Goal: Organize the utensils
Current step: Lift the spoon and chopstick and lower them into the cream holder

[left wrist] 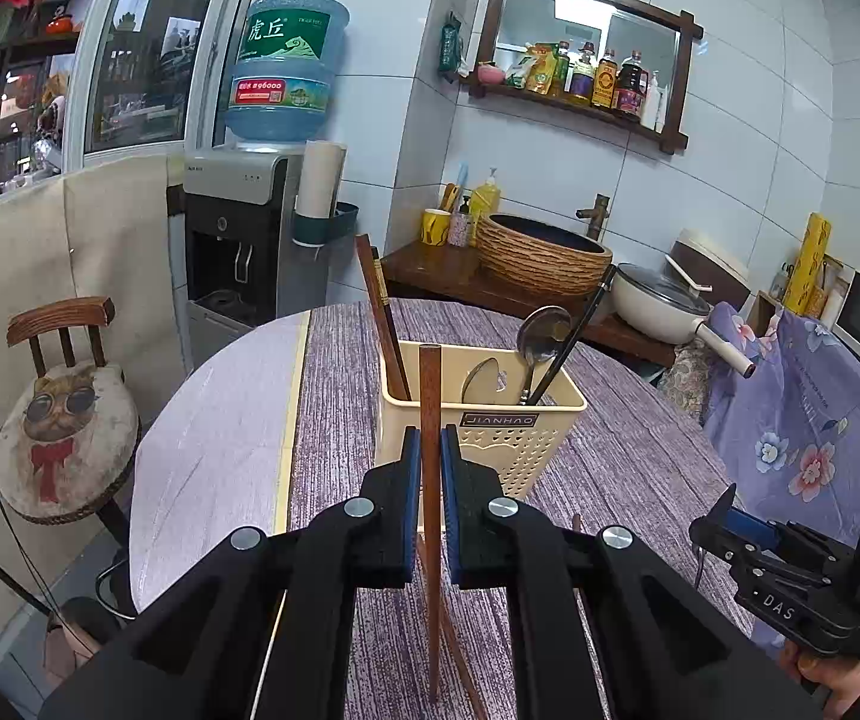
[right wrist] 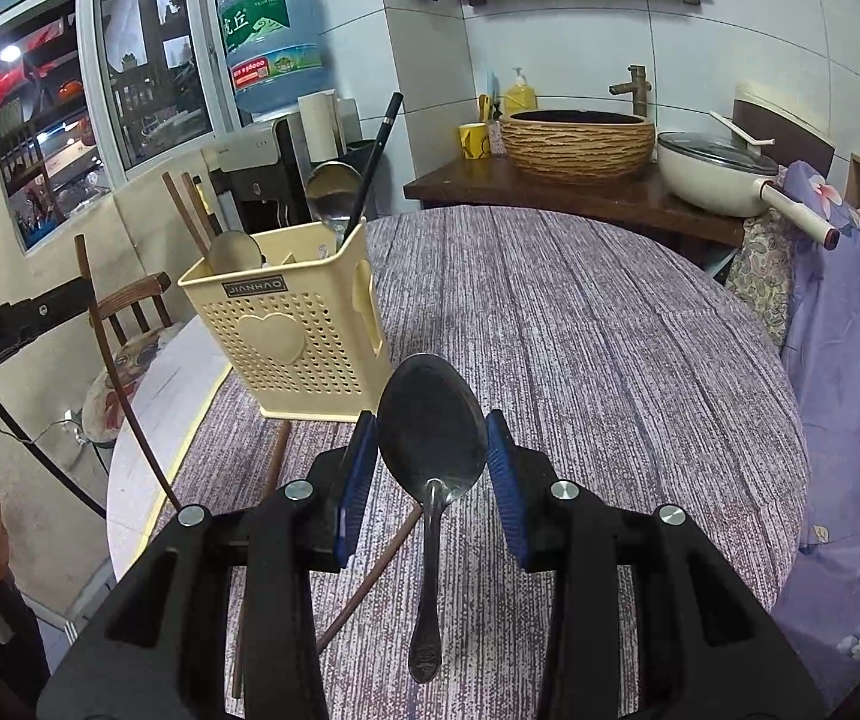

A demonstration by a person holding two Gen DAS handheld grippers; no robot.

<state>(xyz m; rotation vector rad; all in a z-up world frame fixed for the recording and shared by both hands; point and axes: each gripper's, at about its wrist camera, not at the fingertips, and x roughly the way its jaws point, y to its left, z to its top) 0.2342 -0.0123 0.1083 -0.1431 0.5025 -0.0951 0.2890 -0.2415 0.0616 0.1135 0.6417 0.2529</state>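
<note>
While my left tool (left wrist: 430, 450) is clenched on a wooden chopstick (left wrist: 430, 420) held upright above the counter (left wrist: 640, 450), the cream utensil holder (left wrist: 502, 438) stands just beyond it with chopsticks and spoons already inside. To the right, my right tool (right wrist: 433, 456) grips a metal spoon (right wrist: 433, 420) by its bowl, handle hanging toward me; two loose chopsticks (right wrist: 370, 576) lie on the counter below.

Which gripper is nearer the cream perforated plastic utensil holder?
Left, though only narrowly. The left gripper holds a brown wooden chopstick just before the holder; the right gripper, clamping a metal spoon, sits slightly farther back.
</note>
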